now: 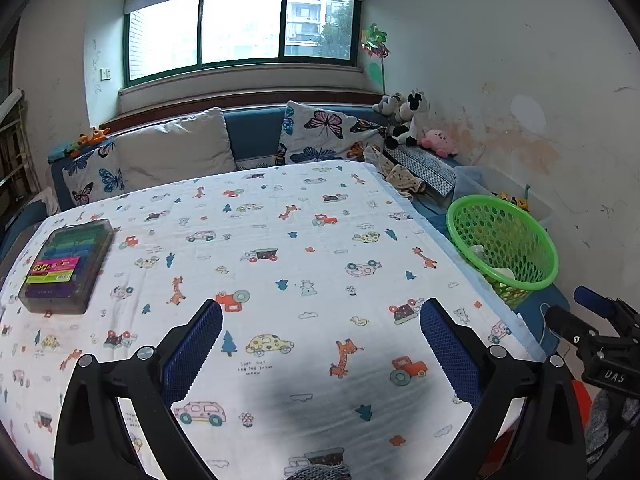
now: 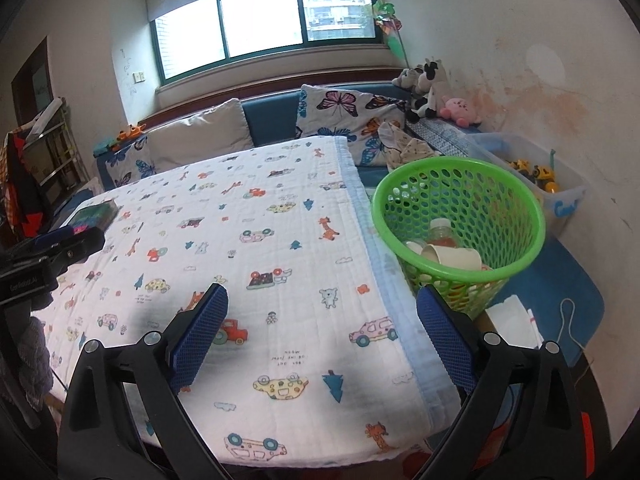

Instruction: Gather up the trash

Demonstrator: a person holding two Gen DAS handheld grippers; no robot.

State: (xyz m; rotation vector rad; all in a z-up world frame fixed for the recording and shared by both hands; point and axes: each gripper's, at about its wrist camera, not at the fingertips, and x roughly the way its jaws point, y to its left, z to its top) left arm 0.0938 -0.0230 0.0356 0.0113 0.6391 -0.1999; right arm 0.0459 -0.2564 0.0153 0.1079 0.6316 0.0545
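Two grippers over a table with a white cloth (image 1: 280,240) full of little cars, giraffes and trees. Left gripper (image 1: 320,344) low at the near edge, blue pads spread wide apart, nothing between them — just cloth under the gap. Right gripper (image 2: 322,336) the same: pads far apart, holding nothing, near the right edge of the cloth. Green basket (image 2: 458,216) just off the right side of the table, full of round holes, standing upright on a blue mat (image 2: 560,292). Inside it, trash — paper cups (image 2: 452,258) lying on their sides and a clear bottle (image 2: 440,232) with a white cap and something orange in it. Same basket (image 1: 502,242) seen from the left wrist, off to the right and a bit farther away. On the far left of the cloth, a flat clear box (image 1: 66,268) of coloured sticks with a bright label. Past the table, a blue sofa with butterfly pillows (image 1: 320,132), a plain pillow, a cow toy (image 1: 408,120) and a pink toy (image 1: 438,142). A clear tub (image 2: 560,196) with yellow toy trucks by the right wall, past the basket. Big window (image 1: 240,32) far at the back.
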